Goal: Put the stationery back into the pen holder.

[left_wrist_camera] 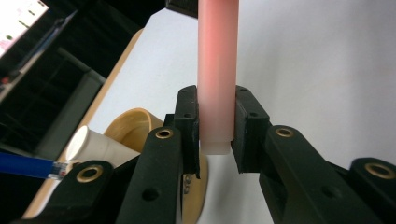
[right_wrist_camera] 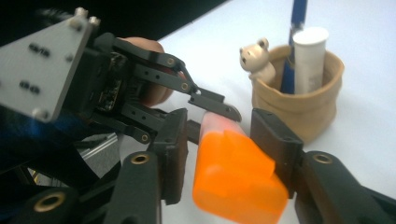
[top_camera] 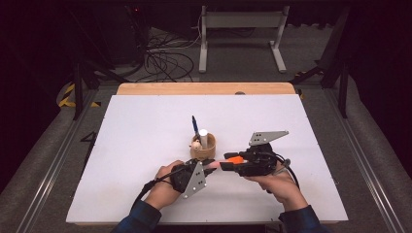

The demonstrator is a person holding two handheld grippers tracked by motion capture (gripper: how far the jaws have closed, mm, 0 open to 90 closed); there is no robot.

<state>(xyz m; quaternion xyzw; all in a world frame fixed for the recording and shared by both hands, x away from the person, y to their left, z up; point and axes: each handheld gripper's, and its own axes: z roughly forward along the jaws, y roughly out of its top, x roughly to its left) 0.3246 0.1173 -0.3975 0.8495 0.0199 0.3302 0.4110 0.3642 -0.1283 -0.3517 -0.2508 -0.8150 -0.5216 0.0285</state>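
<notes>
Insp: Marker (top_camera: 221, 163) held level above the table (top_camera: 145, 145), just in front of the holder cup (top_camera: 203, 150), between both grippers. Pale pink barrel, orange cap (right_wrist_camera: 236, 179).

Asst: Grip status?

Insp: Left gripper (left_wrist_camera: 215, 126) clamped on the barrel near its plain end, pads either side, per left gripper view. Right gripper (right_wrist_camera: 224, 144) closed around the orange cap, jaws touching both flanks. Left's jaws hold the barrel just beyond the cap in right gripper view.

Asst: Step?

Insp: Judged: cap work, pulling off or pressing on; can't tell which. Cap looks seated on the barrel.

Asst: Next move req'd?

Insp: Straight pull or push along the marker's axis, left holding firm, no twist off-line. Keep clear of the cup: blue pen (top_camera: 195, 124), white tube (top_camera: 203, 138) and bear figure (right_wrist_camera: 256, 57) stand in it, close by.
</notes>
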